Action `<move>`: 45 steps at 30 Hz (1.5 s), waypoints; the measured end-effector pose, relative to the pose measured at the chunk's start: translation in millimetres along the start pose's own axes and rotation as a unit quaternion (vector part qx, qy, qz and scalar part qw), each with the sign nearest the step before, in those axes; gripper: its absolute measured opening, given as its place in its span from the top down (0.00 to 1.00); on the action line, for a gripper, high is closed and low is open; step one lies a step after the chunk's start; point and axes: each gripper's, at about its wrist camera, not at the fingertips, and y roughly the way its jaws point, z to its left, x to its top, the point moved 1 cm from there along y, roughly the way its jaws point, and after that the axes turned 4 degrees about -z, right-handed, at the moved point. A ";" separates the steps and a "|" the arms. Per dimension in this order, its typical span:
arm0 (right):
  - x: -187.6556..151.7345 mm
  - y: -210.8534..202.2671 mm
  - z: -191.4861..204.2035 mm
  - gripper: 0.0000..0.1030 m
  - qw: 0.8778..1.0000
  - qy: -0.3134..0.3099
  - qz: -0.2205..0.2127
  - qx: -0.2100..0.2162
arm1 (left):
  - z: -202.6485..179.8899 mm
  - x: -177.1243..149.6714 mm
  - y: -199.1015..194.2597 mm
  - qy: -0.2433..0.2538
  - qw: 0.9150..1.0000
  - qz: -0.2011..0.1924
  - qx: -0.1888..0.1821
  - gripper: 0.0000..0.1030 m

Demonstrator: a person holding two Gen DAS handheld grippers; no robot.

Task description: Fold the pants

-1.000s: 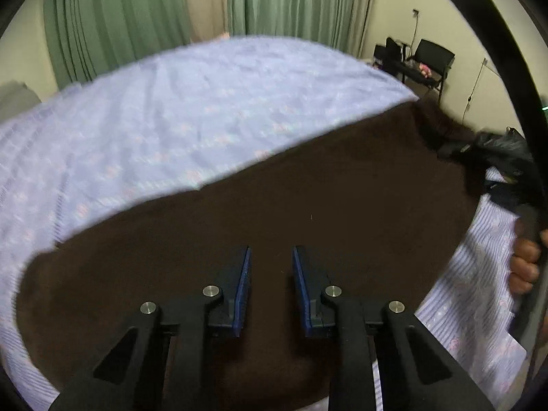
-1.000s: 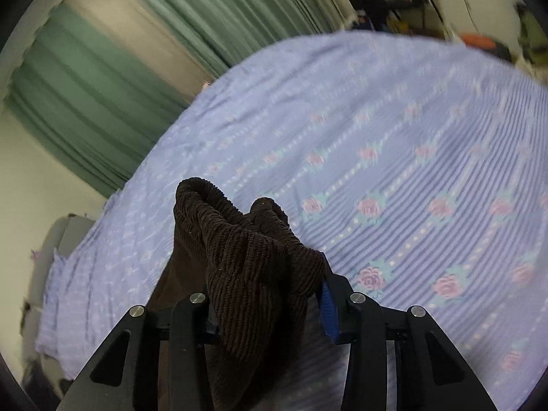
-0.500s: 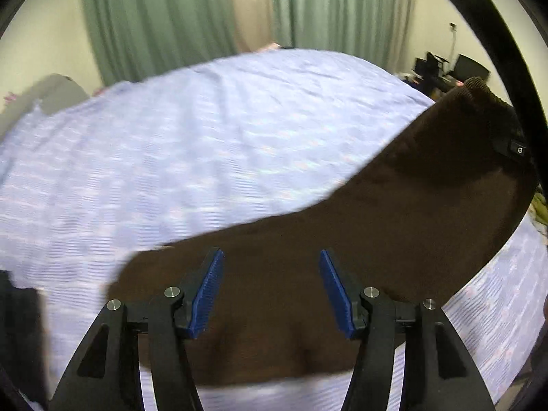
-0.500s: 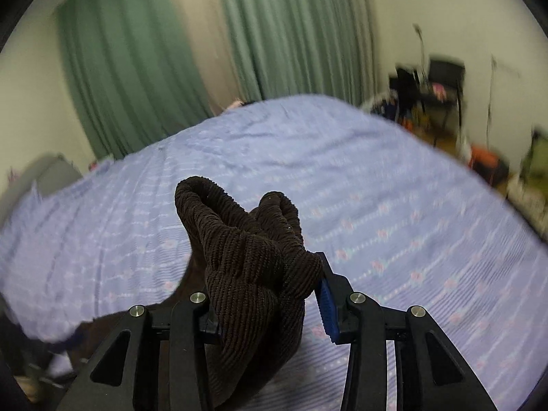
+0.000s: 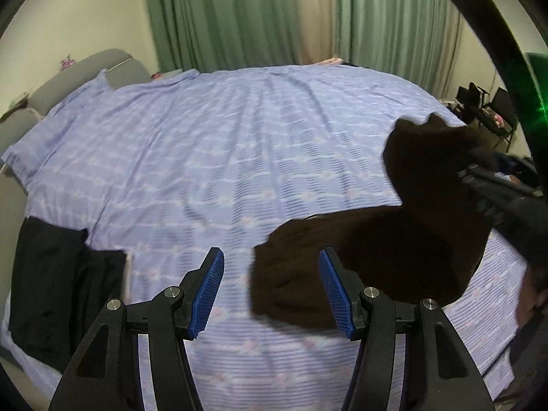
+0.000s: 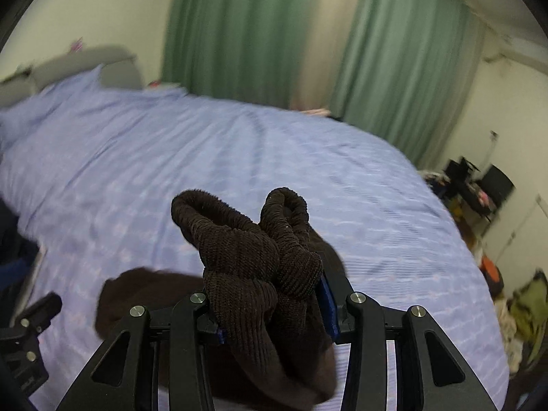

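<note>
Brown corduroy pants (image 5: 376, 260) trail left from the clamped right gripper (image 6: 270, 308) to their loose end between the wide-open, empty left gripper (image 5: 270, 291) fingers.

Our left gripper (image 5: 270, 289) has its jaws spread wide apart, gripping nothing. Our right gripper (image 6: 274, 303) has its jaws clamped on the bunched brown corduroy pants (image 6: 253, 257), raised up.
</note>
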 end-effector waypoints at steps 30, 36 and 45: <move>-41.4 -33.6 61.6 0.09 0.993 -0.029 0.014 0.112 | 49.5 -23.6 -21.1 -0.065 0.997 0.002 0.037 0.17; -62.8 -12.0 -36.1 0.09 0.995 0.059 0.056 0.063 | -9.1 -4.5 -4.9 -0.046 0.997 -0.009 -0.059 0.17; -111.2 32.6 -103.0 0.09 0.974 0.179 0.128 0.058 | -67.4 15.9 85.7 0.007 0.996 0.059 -0.067 0.18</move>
